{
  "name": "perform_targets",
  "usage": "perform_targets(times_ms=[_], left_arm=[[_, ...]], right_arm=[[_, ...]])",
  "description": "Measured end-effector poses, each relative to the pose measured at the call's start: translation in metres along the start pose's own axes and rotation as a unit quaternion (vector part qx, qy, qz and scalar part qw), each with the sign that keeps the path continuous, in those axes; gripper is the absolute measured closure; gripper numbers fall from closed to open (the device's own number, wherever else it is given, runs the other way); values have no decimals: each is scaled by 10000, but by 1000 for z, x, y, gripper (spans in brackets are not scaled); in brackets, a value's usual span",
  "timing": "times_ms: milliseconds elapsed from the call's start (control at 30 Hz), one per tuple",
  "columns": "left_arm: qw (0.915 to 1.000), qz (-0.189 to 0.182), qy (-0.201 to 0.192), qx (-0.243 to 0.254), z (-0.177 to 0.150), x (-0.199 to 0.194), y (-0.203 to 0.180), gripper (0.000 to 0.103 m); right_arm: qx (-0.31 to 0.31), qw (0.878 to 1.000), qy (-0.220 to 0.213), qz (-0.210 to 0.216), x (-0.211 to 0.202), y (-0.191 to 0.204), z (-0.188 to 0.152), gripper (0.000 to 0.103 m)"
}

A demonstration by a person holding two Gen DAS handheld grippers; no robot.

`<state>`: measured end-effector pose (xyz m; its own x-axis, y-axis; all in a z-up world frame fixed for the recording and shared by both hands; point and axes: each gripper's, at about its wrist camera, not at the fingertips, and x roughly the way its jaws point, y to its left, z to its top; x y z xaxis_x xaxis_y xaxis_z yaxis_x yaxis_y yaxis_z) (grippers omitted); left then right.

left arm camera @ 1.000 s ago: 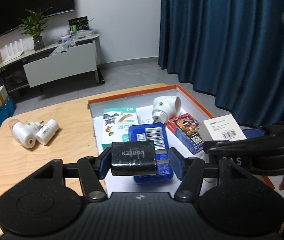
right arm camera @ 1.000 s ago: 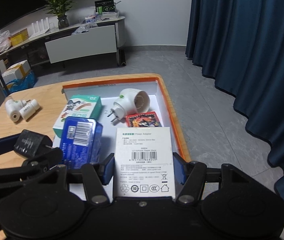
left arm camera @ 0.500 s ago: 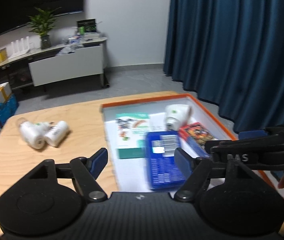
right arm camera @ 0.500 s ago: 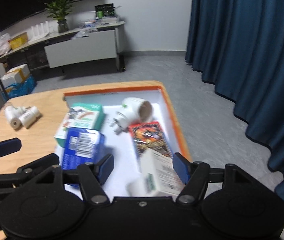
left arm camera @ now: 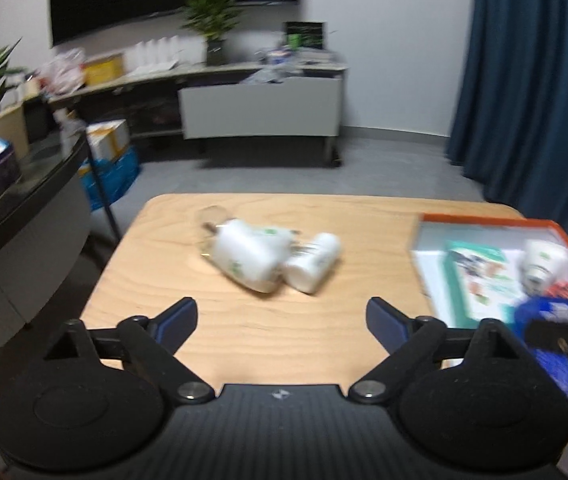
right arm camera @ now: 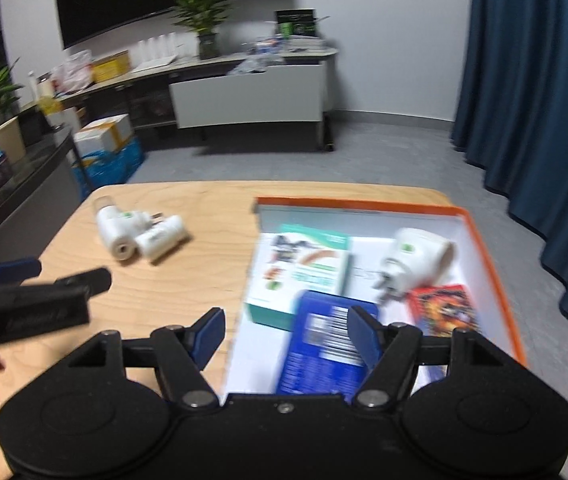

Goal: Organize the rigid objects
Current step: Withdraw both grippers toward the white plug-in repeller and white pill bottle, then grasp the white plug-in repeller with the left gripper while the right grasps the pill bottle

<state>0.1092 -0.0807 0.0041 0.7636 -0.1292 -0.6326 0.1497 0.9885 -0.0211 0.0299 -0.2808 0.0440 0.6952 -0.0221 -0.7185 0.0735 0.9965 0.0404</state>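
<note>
Both grippers withdrew; two white plugs (left arm camera: 271, 260) remain.

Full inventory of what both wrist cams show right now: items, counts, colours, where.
table: 1, light wood, under everything
box tray: 1, orange rim, white inside, right part of table
white plug-in devices: 1 on bare table at left, another inside tray
white cylinder: 1, on table, touching the left device
teal and white box: 1, in tray, left side
blue pack with barcode: 1, in tray, near edge
red printed pack: 1, in tray, right side
left hand-held gripper: black, blue pads, open, empty, above bare table
right hand-held gripper: black, blue pads, open, above tray's near left edge
</note>
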Motion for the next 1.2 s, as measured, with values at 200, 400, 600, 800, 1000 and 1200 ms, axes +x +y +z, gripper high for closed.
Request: perform_targets(times_ms=[200, 400, 600, 800, 1000, 1200], left_arm=[[9987, 144, 230, -440, 27, 43, 21, 4], [9959, -24, 535, -732, 43, 83, 22, 0], [9930, -27, 762, -906, 41, 112, 28, 2], [9982, -15, 515, -292, 33, 107, 27, 28], [9979, -45, 437, -483, 29, 98, 48, 29], [9990, 315, 133, -294, 24, 74, 58, 29]], right_arm=[[-145, 9997, 37, 203, 19, 21, 10, 23], [-140, 9993, 71, 344, 38, 33, 21, 23], [-152, 9990, 98, 413, 54, 38, 30, 23], [-111, 9983, 198, 539, 71, 45, 36, 22], [20, 9963, 348, 786, 93, 57, 43, 22], [298, 9927, 547, 1030, 127, 71, 56, 22]])
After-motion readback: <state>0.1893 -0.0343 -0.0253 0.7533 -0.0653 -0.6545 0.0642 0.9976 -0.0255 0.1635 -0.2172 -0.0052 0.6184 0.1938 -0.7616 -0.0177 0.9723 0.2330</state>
